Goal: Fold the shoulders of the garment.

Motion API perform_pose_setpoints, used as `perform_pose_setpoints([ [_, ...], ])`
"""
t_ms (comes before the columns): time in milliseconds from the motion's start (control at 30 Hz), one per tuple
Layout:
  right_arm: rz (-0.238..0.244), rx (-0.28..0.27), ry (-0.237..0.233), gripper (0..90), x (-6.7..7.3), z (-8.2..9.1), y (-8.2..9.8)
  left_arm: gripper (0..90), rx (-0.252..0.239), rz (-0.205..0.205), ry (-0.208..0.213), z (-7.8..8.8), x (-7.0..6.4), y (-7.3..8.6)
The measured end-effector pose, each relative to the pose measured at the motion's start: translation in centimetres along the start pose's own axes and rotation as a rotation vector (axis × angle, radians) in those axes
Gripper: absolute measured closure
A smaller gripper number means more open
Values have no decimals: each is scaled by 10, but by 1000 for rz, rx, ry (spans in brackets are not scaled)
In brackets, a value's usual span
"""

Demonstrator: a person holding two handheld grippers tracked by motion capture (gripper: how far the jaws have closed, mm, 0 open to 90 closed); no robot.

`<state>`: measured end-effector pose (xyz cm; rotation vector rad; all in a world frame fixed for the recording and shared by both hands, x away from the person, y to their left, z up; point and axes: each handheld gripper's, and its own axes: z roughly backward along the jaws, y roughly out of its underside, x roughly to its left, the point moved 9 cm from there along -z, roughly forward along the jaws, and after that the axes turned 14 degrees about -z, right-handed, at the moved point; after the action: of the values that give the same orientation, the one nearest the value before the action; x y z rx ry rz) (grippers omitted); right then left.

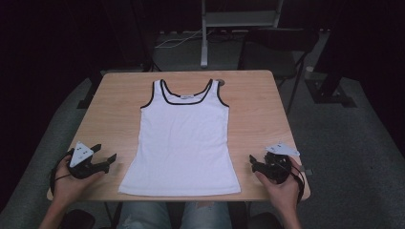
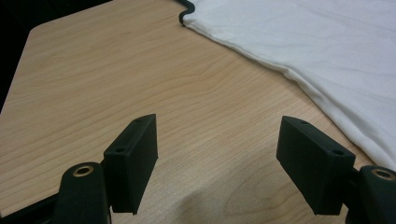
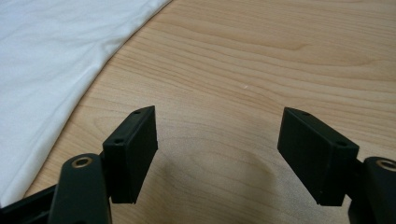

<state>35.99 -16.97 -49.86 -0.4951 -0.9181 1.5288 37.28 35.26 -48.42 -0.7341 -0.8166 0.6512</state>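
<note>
Tank top (image 1: 184,143) lies flat mid-table (image 1: 114,100), left gripper (image 1: 106,155) & right gripper (image 1: 251,162) beside its hem corners. Left gripper view: jaws apart, nothing btwn, top at right. Right gripper view: jaws apart, empty, top at left.

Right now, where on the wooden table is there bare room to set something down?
Bare wood runs down both sides of the white tank top with black trim, between it and the light wooden table's edges, plus a thin strip beyond the straps. The near corners are crowded: the left gripper and right gripper sit there, open.
</note>
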Motion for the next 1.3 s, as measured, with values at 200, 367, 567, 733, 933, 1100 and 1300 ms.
perform_pose_setpoints([
  [200,12,8,3,269,1,-1,1,294,3,-4,4,-1,-1,0],
  [367,14,16,6,256,1,-2,1,293,9,-1,8,-1,0,0],
  [567,23,25,9,250,1,-2,2,293,11,-3,6,-1,-1,0],
  [733,33,33,-4,226,5,-3,1,293,13,-5,11,-1,-1,0],
  [933,53,36,-24,215,14,-7,-12,293,15,-11,9,-1,-1,1],
  [1100,71,36,-33,212,23,-12,-32,293,15,-9,8,-1,0,1],
  [1300,110,45,-37,204,34,-25,-60,293,15,-11,5,-1,0,1],
])
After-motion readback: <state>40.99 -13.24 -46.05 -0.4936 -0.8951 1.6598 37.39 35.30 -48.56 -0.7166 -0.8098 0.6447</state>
